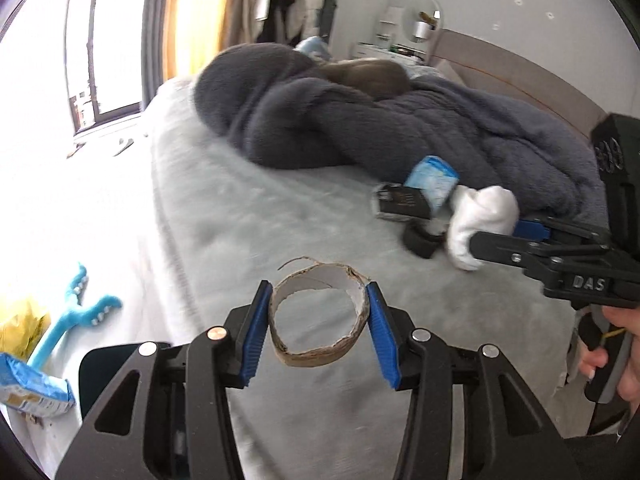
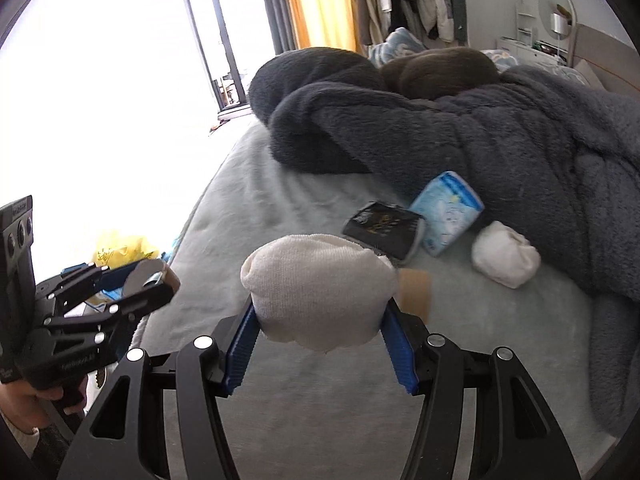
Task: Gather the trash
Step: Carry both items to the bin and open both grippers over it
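got my left claw (image 1: 318,322) clamped across a cardboard ring (image 1: 318,316), right claw (image 2: 320,320) squeezing a white wad (image 2: 318,292), both lifted off the bed (image 2: 280,208) so I can bin them together

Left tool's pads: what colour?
Blue, ribbed pads on black arms, clearest in the left wrist view.

Sunlit bedroom (image 2: 100,100), blanket-heaped bed (image 1: 248,216)
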A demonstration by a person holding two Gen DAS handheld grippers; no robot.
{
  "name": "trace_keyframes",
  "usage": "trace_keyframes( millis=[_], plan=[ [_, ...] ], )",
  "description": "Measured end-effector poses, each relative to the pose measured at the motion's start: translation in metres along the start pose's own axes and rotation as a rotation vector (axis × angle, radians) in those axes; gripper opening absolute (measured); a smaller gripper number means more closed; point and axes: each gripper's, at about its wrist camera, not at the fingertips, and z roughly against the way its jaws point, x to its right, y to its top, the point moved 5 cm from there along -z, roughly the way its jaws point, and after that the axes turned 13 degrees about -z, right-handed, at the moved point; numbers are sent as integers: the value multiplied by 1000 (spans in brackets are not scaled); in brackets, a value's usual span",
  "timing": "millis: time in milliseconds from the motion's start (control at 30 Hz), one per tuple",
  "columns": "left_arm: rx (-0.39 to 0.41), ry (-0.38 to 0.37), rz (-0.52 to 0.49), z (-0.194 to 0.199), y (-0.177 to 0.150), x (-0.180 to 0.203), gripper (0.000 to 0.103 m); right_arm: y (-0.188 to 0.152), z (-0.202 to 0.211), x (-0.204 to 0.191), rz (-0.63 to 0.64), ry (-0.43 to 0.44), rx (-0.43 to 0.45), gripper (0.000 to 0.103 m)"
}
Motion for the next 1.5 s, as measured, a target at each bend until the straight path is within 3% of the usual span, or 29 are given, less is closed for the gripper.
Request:
trace_keyframes(
  millis=[367, 933, 1200, 1500],
  plan=[
    [-54, 90, 63, 2, -33, -68, 50, 6, -22, -54, 43, 47, -2, 59],
    [-234, 146, 201, -10, -110, -158, 50, -4, -77, -169, 167, 152, -77, 59],
    [-356, 139, 287, -16, -155, -191, 51, -20, -107, -226, 216, 204, -140, 59],
    [-481, 92, 361, -21, -197, -211, 51, -38, -139, -247, 196, 227, -224, 59]
  ],
)
